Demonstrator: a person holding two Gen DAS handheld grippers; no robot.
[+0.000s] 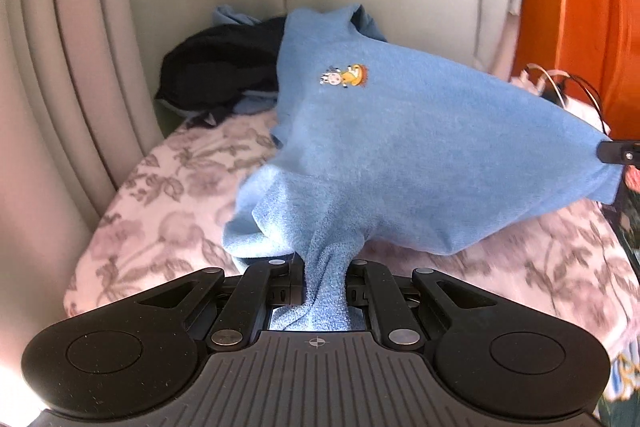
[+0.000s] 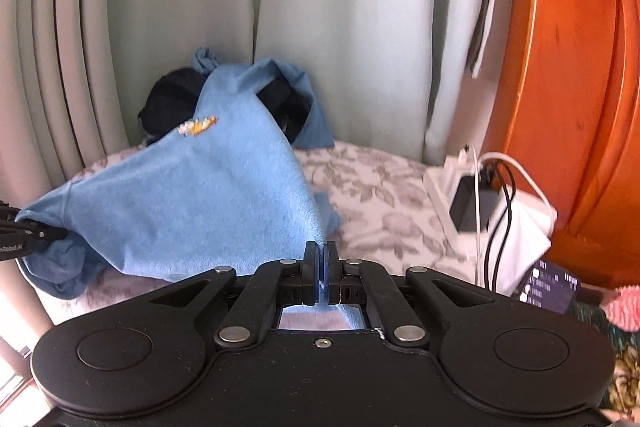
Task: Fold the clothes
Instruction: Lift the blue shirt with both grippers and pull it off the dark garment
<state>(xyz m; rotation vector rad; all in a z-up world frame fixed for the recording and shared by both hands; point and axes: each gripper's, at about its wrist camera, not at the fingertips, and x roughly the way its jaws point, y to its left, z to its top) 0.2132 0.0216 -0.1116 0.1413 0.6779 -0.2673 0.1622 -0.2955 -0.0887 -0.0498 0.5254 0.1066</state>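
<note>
A light blue terry garment [image 1: 400,155] with a small cartoon patch is stretched in the air above the floral bed. My left gripper [image 1: 325,279] is shut on one bunched corner of it. My right gripper [image 2: 321,263] is shut on another edge of the same garment [image 2: 192,199]. The right gripper's tip shows at the right edge of the left wrist view [image 1: 618,151], pinching the cloth. The left gripper's tip shows at the left edge of the right wrist view [image 2: 24,231]. The garment's far end rests on the pile at the back.
A pile of dark and blue clothes [image 1: 216,75] lies at the back against pale curtains [image 2: 320,27]. The bed has a floral sheet [image 1: 160,195]. An orange wooden headboard [image 2: 568,67] stands right, with a white box, phone and cables [image 2: 480,203] beside it.
</note>
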